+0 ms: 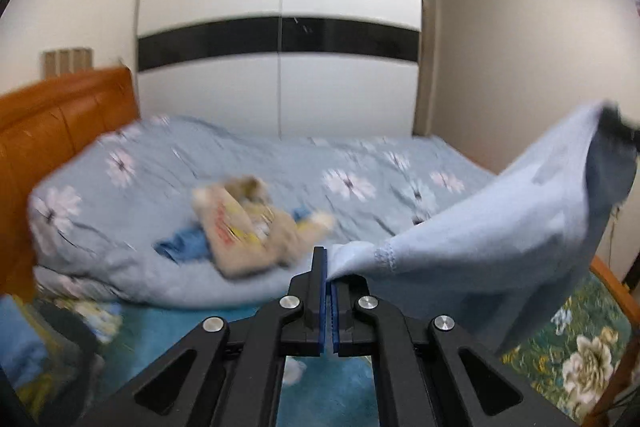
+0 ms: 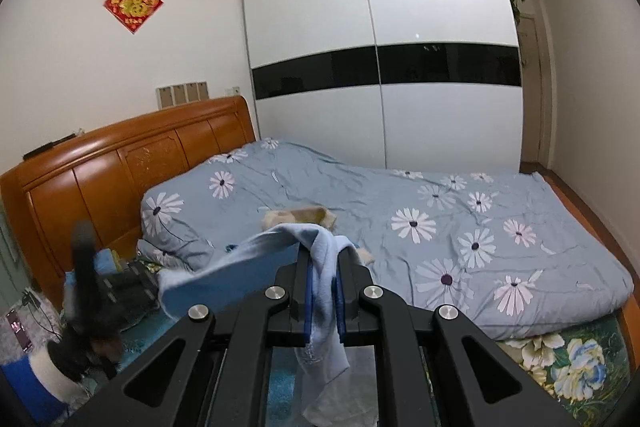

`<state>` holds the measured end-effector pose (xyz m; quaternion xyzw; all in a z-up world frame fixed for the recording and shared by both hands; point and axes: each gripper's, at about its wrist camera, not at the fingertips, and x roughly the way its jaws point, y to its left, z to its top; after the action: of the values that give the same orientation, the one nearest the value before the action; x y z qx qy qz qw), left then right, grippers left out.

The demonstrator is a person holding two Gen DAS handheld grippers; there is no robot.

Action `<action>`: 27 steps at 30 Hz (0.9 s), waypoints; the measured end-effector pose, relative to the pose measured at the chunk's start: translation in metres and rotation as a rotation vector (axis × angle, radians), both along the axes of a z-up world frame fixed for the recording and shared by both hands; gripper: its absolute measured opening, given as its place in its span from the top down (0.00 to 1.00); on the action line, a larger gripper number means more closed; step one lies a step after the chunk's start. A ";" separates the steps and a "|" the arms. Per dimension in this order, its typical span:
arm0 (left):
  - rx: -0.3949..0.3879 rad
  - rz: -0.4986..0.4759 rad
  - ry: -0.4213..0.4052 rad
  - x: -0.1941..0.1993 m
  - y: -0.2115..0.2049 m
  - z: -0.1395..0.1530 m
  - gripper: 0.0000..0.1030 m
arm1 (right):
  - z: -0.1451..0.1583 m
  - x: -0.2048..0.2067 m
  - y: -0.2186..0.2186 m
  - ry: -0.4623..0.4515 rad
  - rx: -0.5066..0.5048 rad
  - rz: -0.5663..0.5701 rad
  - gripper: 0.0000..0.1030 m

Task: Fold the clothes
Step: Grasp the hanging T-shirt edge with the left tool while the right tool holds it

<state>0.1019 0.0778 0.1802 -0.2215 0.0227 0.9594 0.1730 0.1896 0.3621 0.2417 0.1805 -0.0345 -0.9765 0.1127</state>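
Note:
A light blue garment (image 1: pixel 480 247) hangs in the air, stretched between my two grippers above the bed's near edge. My left gripper (image 1: pixel 329 267) is shut on one edge of it, and the cloth runs up to the right, where my right gripper (image 1: pixel 618 131) shows as a dark blur. In the right wrist view my right gripper (image 2: pixel 323 259) is shut on the garment (image 2: pixel 324 291), which drapes between the fingers and stretches left toward the blurred left gripper (image 2: pixel 86 291). A beige printed garment (image 1: pixel 244 231) lies crumpled on the duvet, over a blue cloth (image 1: pixel 184 245).
The bed has a blue daisy-print duvet (image 2: pixel 440 227) and an orange wooden headboard (image 2: pixel 120 163) at the left. A white wardrobe (image 2: pixel 380 67) with a black band stands behind it. A floral sheet (image 2: pixel 560 359) shows at the bed's near edge.

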 end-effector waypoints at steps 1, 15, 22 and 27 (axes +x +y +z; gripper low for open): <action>0.003 0.012 0.023 0.009 -0.007 0.011 0.98 | 0.004 0.006 -0.002 0.012 0.004 0.005 0.91; 0.013 0.050 0.104 0.108 -0.063 0.054 0.98 | 0.043 0.122 -0.046 0.137 0.108 0.151 0.91; -0.014 0.075 0.005 0.079 -0.068 0.043 0.98 | 0.029 0.090 -0.053 0.051 0.138 0.179 0.91; -0.052 0.112 -0.167 0.019 -0.063 -0.019 0.98 | -0.043 0.005 -0.053 -0.187 0.131 0.157 0.91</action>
<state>0.1213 0.0151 0.1608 -0.3062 0.0208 0.9448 0.1146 0.1942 0.3090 0.1982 0.2797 0.0335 -0.9438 0.1729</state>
